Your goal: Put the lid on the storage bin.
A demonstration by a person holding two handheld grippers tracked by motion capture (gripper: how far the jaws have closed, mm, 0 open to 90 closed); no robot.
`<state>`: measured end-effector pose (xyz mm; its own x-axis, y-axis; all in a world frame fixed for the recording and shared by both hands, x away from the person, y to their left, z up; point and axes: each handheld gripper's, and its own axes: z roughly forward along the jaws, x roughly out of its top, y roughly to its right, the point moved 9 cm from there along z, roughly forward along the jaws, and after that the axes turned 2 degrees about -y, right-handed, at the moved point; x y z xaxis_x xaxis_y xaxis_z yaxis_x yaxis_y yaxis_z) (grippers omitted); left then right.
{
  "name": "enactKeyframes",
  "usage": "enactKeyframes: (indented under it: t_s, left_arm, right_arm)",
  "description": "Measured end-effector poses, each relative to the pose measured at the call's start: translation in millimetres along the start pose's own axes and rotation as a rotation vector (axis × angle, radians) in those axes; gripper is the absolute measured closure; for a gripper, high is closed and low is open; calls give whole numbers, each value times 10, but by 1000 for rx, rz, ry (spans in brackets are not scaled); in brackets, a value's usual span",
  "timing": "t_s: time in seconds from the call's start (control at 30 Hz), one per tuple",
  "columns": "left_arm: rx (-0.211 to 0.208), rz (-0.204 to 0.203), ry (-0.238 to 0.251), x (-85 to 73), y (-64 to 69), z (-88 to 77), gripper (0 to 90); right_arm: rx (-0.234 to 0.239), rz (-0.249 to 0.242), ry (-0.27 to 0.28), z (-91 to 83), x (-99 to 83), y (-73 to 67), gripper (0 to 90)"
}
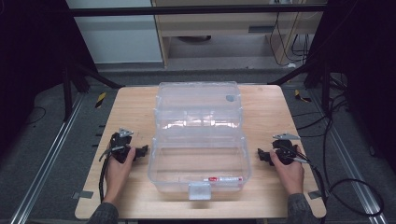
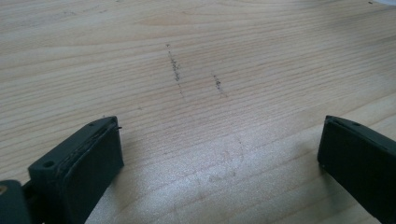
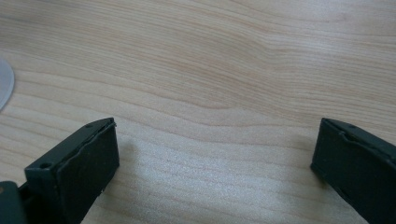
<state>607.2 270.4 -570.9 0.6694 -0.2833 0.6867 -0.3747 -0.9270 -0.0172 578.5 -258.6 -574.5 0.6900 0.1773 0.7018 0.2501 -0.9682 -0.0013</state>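
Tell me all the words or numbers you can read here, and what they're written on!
None can be read.
Red-and-white label on the thin stick-like item inside the clear plastic box: too small and blurred to read.
Round grey sticker on the box's open lid: no legible text.
Wooden table: dark scratch marks, no letters.

Black grippers (image 1: 142, 151) with trailing cables, grey plates, seemingly grey sleeves (image 1: 105, 213)
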Motion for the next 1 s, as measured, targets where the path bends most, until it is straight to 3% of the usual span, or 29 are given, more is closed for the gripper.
enactKeyframes:
  t_s: [0.3, 0.47, 0.63, 0.7, 0.73, 0.8, 0.83, 0.87, 0.9, 0.93, 1.0]
  left_arm:
    - [4, -3, -1, -28, 38, -26, 0]
    - [-17, 19, -2, -46, 47, -43, 0]
    - [-41, 46, -2, -80, 73, -78, 0]
    - [-51, 102, -23, -132, 109, -175, 36]
    - [-48, 123, -23, -136, 114, -221, 34]
    - [-62, 157, -4, -119, 144, -322, 32]
    - [-62, 157, -4, -119, 144, -322, 35]
    - [-60, 185, 11, -95, 168, -425, 38]
    - [-60, 185, 11, -95, 168, -425, 38]
    - [-61, 226, 21, -74, 200, -542, 37]
    - [-62, 258, 30, -49, 228, -655, 34]
  right_arm:
    - [9, -14, 0, -40, -42, -41, 3]
    - [20, -18, -3, -67, -70, -72, 5]
    - [39, -36, 14, -96, -67, -105, 84]
    - [60, -54, 29, -232, -32, -177, 79]
    - [48, -66, 34, -306, -9, -192, 81]
    - [-6, -147, 31, -481, 14, -214, 82]
    - [-6, -147, 31, -481, 14, -214, 82]
    - [-38, -191, 32, -659, 22, -241, 86]
    - [-52, -214, 31, -737, 28, -254, 83]
    - [-67, -233, 32, -815, 42, -264, 82]
    - [-75, -262, 18, -954, 73, -292, 76]
